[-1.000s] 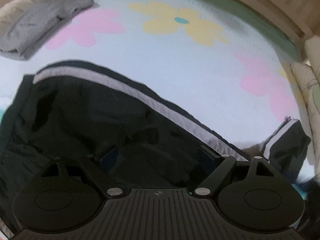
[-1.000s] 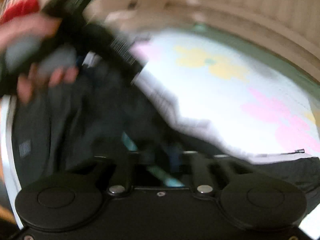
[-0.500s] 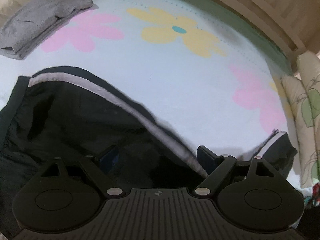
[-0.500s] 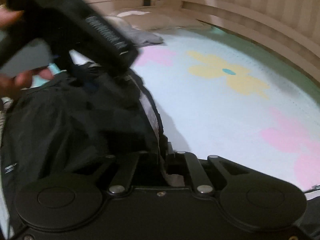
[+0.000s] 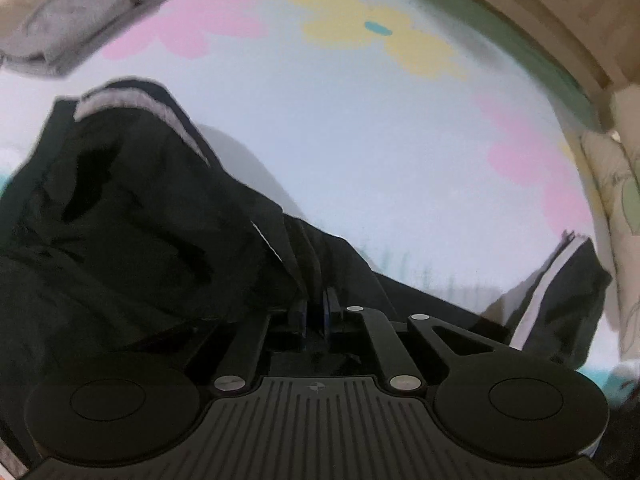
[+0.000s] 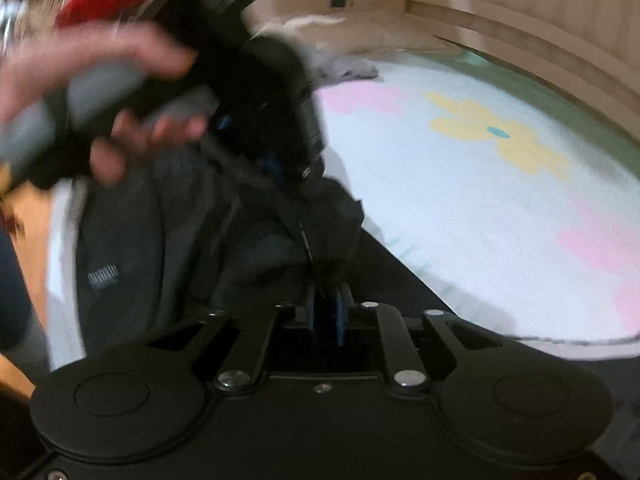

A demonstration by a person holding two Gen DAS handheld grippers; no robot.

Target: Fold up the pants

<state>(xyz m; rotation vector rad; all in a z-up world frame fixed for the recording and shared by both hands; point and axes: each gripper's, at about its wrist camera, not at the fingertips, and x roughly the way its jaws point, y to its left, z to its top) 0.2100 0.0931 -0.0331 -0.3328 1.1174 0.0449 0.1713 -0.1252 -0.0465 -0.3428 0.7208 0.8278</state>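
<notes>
now, left gripper (image 5: pixel 316 304): pinching the black pants (image 5: pixel 132 224)
right gripper (image 6: pixel 326 304): fingers easing apart, pants fold between
pants: on flowered mat (image 5: pixel 380 152)

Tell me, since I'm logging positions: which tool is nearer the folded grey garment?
Left. The left tool grips black pants just below the folded grey garment; the right tool sits farther back.

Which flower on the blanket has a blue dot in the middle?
The yellow flower does, with a teal-blue dot at its centre. The pink flowers beside it show no dot.
</notes>
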